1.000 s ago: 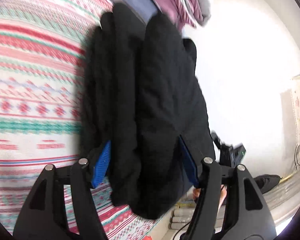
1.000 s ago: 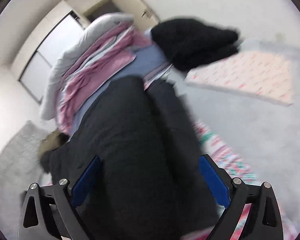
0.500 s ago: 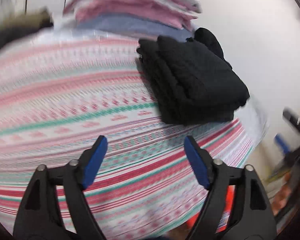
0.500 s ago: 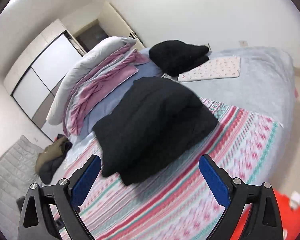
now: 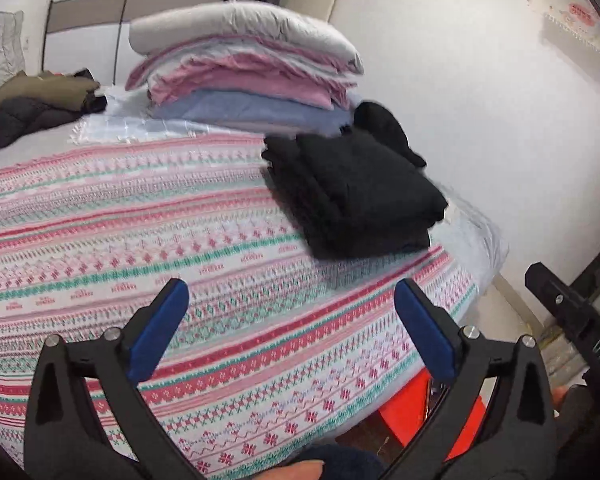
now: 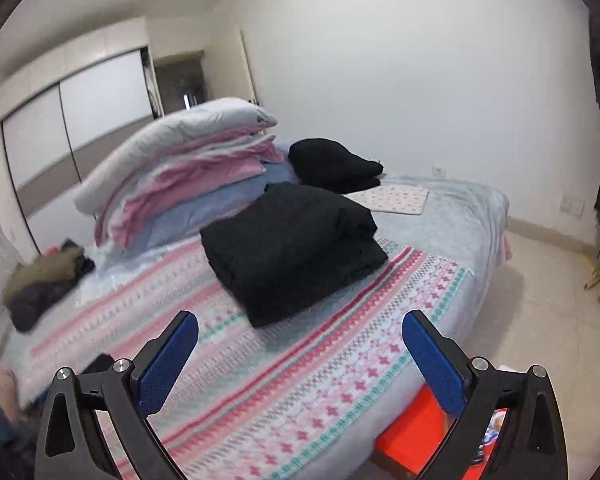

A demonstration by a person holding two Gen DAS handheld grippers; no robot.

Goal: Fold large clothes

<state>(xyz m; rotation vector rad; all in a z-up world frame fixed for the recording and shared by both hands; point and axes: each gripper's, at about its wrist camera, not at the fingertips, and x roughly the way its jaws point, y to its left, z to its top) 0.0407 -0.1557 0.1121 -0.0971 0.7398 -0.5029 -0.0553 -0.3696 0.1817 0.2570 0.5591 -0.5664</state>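
Folded black garment lay on striped blanket near bed's far edge. Left gripper jaws opening, nothing between. Right gripper jaws apart, empty.

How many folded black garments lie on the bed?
2. One black bundle lies on the striped blanket; a second black bundle sits behind it, beside the bedding stack. Others may be hidden.

walls white; floor pale tile; wardrobe sliding doors
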